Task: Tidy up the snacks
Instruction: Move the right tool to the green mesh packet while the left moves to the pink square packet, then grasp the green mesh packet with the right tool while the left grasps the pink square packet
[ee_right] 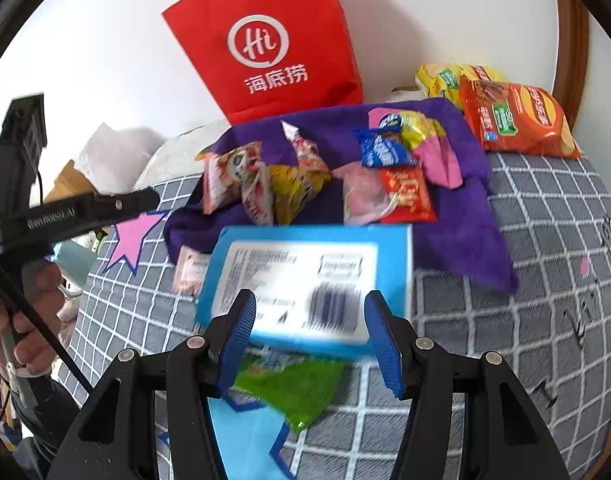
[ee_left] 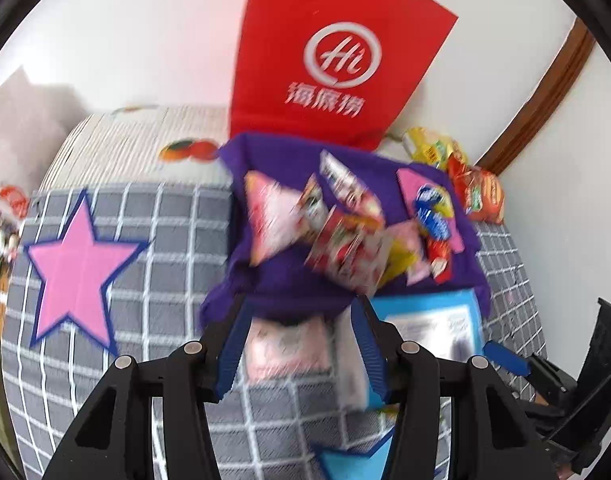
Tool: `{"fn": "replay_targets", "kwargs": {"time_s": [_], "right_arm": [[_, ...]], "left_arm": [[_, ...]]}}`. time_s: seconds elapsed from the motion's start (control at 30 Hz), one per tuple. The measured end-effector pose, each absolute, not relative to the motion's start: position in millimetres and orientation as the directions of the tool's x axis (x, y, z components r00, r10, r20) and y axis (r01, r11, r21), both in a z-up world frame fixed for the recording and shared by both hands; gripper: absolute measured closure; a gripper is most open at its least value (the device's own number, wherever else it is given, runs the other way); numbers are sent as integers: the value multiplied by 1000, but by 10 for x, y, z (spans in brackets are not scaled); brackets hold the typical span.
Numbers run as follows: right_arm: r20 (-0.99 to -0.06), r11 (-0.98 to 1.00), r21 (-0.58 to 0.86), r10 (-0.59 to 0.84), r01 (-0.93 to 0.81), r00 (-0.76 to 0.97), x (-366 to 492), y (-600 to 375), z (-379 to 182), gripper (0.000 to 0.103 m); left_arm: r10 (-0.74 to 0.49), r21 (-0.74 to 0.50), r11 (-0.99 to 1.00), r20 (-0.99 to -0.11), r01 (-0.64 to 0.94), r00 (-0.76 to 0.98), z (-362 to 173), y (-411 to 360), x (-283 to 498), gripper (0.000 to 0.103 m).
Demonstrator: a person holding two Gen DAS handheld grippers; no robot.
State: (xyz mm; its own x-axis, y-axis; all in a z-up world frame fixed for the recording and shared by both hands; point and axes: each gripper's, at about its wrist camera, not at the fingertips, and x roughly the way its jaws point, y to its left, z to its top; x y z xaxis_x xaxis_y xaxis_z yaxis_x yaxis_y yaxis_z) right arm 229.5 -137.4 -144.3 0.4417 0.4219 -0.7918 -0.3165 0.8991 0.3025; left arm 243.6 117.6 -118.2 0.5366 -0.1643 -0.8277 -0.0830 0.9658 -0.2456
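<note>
Both tongs released: left gripper [ee_left: 301, 316] over pink packet [ee_left: 289, 348], right gripper [ee_right: 307, 312] over blue box [ee_right: 305, 276] at purple cloth [ee_right: 465, 236] front edge.

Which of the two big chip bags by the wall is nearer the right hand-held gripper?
The orange chip bag. It lies in front, partly overlapping the yellow chip bag, which sits farther back against the wall.

Both wrist views look forward and down across the bed [ee_left: 105, 360] toward the white wall, from close range. Each shows the red bag [ee_left: 337, 52] at the top centre, the purple cloth [ee_right: 457, 236] mid-frame and the blue box [ee_right: 305, 276] nearest; the left view sits further left.
</note>
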Motion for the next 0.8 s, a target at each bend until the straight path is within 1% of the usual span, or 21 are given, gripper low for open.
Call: {"fn": "replay_targets", "kwargs": {"time_s": [0.1, 0.2, 0.3, 0.37, 0.4, 0.5, 0.57, 0.7, 0.8], "right_arm": [[-779, 889, 311, 441, -336, 446, 2117, -1372, -1481, 42], [-774, 889, 305, 440, -341, 454, 1955, -1393, -1524, 40], [-763, 882, 305, 452, -358, 462, 1810, -1383, -1588, 32], [-772, 887, 278, 434, -368, 464, 1774, -1327, -1644, 32], [-789, 896, 240, 404, -373, 462, 1767, -1268, -1707, 32], [-828, 913, 193, 348, -358, 439, 1824, -1161, -1895, 32], [-835, 917, 205, 345, -341, 428, 1866, -1150, -1986, 32], [-822, 909, 282, 393, -306, 412, 1960, -1166, -2123, 32], [-810, 915, 273, 385, -297, 442, 1985, -1151, -2139, 35]], "left_arm": [[-157, -248, 963, -832, -104, 532, -1263, 1245, 2293, 54], [-166, -267, 956, -832, -119, 528, -1348, 1316, 2187, 54], [-173, -276, 953, -834, -125, 524, -1427, 1355, 2113, 54], [-176, -278, 952, -837, -126, 518, -1481, 1369, 2075, 54], [-177, -277, 953, -839, -125, 514, -1508, 1379, 2046, 54], [-173, -269, 955, -847, -123, 503, -1567, 1379, 2012, 54], [-176, -264, 958, -850, -113, 497, -1596, 1370, 2007, 54], [-174, -258, 960, -857, -111, 485, -1671, 1342, 2061, 54], [-190, -272, 956, -859, -109, 475, -1738, 1313, 2132, 54]]}}
